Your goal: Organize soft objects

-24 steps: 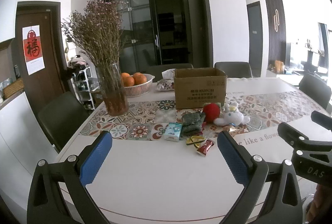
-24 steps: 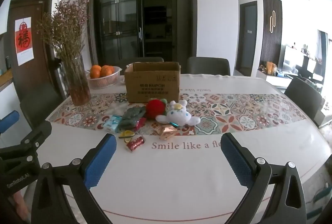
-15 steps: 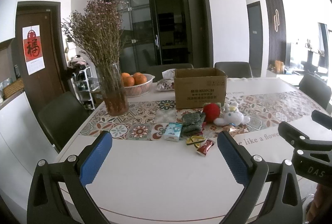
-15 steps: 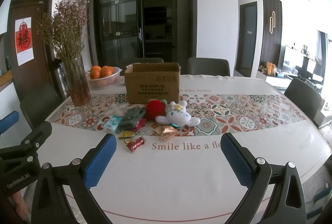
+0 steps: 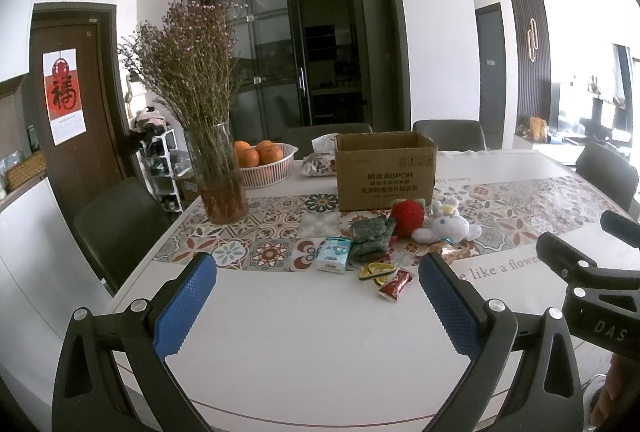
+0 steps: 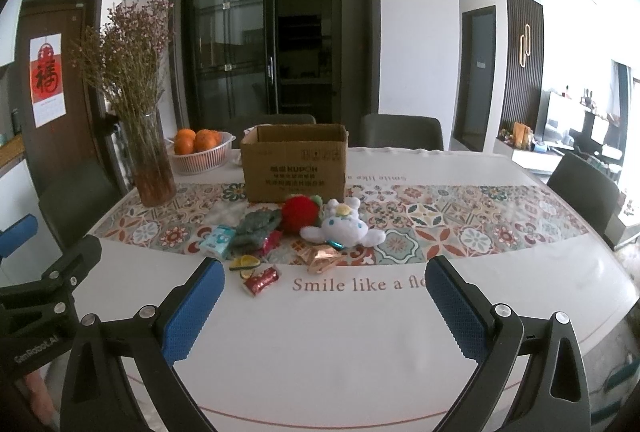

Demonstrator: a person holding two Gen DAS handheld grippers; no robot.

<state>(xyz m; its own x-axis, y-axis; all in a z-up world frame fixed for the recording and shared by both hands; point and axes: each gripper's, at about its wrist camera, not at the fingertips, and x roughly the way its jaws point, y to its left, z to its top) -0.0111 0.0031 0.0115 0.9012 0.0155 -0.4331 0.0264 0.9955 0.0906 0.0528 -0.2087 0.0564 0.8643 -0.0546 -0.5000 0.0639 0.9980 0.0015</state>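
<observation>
- A fluffy white plush rabbit lies on the patterned runner, touching a fuzzy red ball-shaped plush, just in front of an open cardboard box.
- Beside them: a nubby green cloth, a small teal tissue pack, and crinkled foil wrappers near the runner's edge.
- The white glossy table also carries a glass vase of dried flowers and a white basket of oranges.
- The left gripper and right gripper hover level over the near table edge, blue textured pads spread wide, holding nothing.
</observation>
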